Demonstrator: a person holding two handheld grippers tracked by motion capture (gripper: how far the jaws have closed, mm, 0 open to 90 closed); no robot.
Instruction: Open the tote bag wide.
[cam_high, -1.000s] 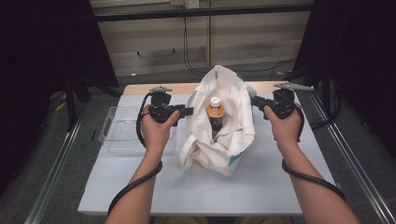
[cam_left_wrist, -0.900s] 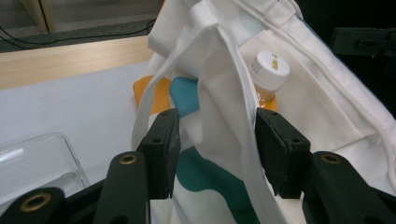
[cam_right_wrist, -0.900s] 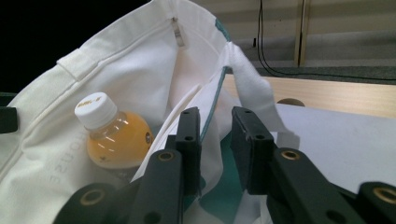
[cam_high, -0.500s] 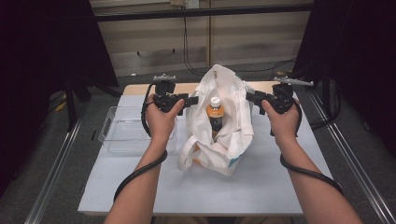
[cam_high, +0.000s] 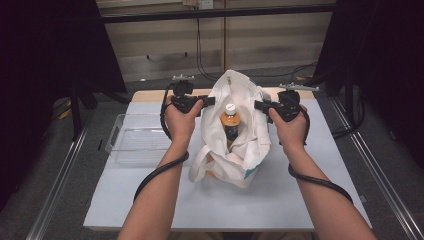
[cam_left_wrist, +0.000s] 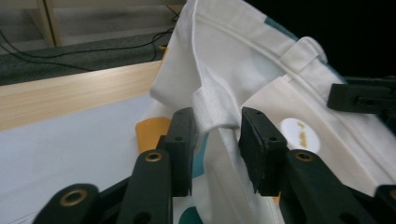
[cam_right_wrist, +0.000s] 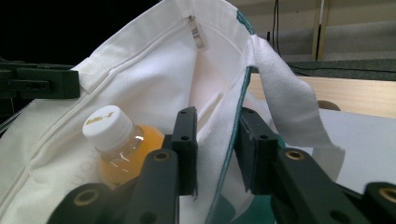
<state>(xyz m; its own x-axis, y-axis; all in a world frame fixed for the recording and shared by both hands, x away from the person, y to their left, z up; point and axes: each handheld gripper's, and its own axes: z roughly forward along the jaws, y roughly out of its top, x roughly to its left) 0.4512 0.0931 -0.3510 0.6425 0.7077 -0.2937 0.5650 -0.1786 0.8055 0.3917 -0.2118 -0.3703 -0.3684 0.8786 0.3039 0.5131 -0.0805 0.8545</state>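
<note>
A white tote bag (cam_high: 235, 150) stands on the table with its mouth held wide. Inside it is an orange drink bottle (cam_high: 230, 120) with a white cap (cam_right_wrist: 107, 123). My left gripper (cam_high: 210, 101) is at the bag's left rim. Its jaws have just been closing, and the pads press on the rim and strap (cam_left_wrist: 217, 126). At the right rim my right gripper (cam_high: 258, 106) has also just been closing its jaws, which pinch the teal-edged fabric (cam_right_wrist: 219, 116).
A clear plastic tray (cam_high: 135, 137) lies on the table to the left of the bag. The white tabletop (cam_high: 300, 200) stretches toward the person, with a wooden strip (cam_left_wrist: 70, 93) at its far edge. Metal rails run along both sides.
Both hands moved away from the person and inward along the bag's rim. The left hand went farther. The bag stays upright with the bottle inside.
</note>
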